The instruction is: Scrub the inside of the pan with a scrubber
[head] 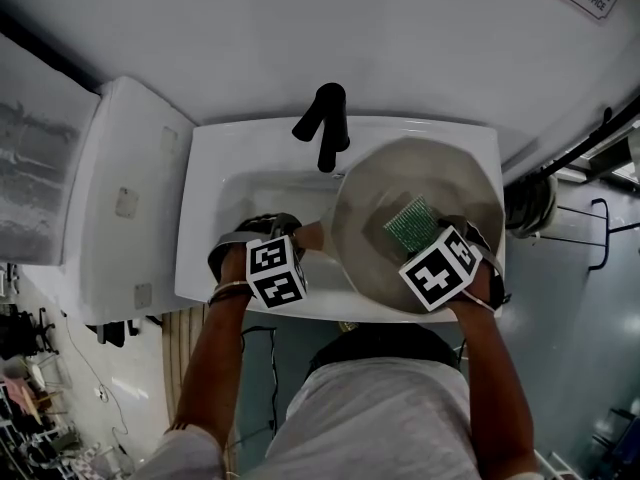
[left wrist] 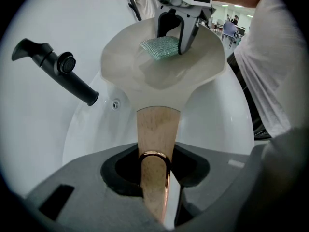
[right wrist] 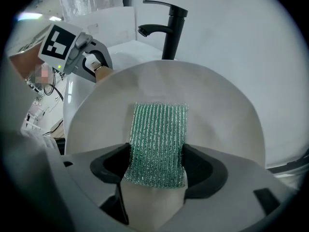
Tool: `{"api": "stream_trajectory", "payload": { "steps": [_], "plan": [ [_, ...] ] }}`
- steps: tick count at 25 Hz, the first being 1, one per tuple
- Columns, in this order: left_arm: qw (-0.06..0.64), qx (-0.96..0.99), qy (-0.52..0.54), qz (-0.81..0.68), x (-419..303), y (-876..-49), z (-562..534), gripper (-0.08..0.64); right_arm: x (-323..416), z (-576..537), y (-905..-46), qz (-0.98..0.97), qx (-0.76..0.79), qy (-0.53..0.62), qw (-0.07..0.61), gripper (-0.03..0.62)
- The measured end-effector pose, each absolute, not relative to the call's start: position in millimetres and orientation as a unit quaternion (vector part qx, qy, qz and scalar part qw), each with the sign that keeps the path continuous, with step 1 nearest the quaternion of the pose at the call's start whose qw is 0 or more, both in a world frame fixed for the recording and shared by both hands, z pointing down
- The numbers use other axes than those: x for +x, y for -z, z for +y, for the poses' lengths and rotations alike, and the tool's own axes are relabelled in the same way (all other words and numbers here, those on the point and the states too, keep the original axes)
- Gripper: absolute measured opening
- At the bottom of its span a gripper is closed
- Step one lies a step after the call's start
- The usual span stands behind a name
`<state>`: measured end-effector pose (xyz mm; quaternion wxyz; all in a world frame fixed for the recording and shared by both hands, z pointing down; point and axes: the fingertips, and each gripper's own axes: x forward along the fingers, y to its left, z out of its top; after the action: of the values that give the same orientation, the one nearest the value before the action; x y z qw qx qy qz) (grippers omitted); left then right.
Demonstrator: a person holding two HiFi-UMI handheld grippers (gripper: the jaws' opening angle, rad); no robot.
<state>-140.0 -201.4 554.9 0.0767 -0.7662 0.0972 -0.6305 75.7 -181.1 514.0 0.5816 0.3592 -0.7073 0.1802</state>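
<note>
A pale beige pan [head: 440, 183] is held tilted over the white sink [head: 210, 228]. Its wooden handle [left wrist: 155, 134] runs back between the jaws of my left gripper [left wrist: 154, 170], which is shut on it; in the head view that gripper [head: 275, 258] sits left of the pan. My right gripper [right wrist: 157, 166] is shut on a green ribbed scrubber [right wrist: 159, 139] that lies flat against the pan's inside [right wrist: 217, 115]. From the left gripper view the scrubber [left wrist: 161, 47] rests on the pan's far inner side under the right gripper [left wrist: 179, 30].
A black tap [head: 325, 123] stands at the back of the sink, its spout [left wrist: 72, 81] close to the pan's left rim. A white cabinet [head: 120, 198] is to the left. A white wall [head: 300, 28] lies behind. Pipes and a cable show at the right [head: 590, 218].
</note>
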Motion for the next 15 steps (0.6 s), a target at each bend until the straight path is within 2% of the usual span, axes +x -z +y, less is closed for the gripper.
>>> {"api": "stream_trajectory", "payload": {
  "steps": [8, 15],
  "plan": [
    [0.07, -0.767, 0.63, 0.095, -141, -561, -201, 0.158, 85, -186, -504, -0.703, 0.371, -0.166, 0.584, 0.339],
    [0.061, -0.771, 0.627, 0.09, -138, -565, -200, 0.158, 72, -186, -490, -0.723, 0.375, -0.162, 0.558, 0.341]
  ]
}}
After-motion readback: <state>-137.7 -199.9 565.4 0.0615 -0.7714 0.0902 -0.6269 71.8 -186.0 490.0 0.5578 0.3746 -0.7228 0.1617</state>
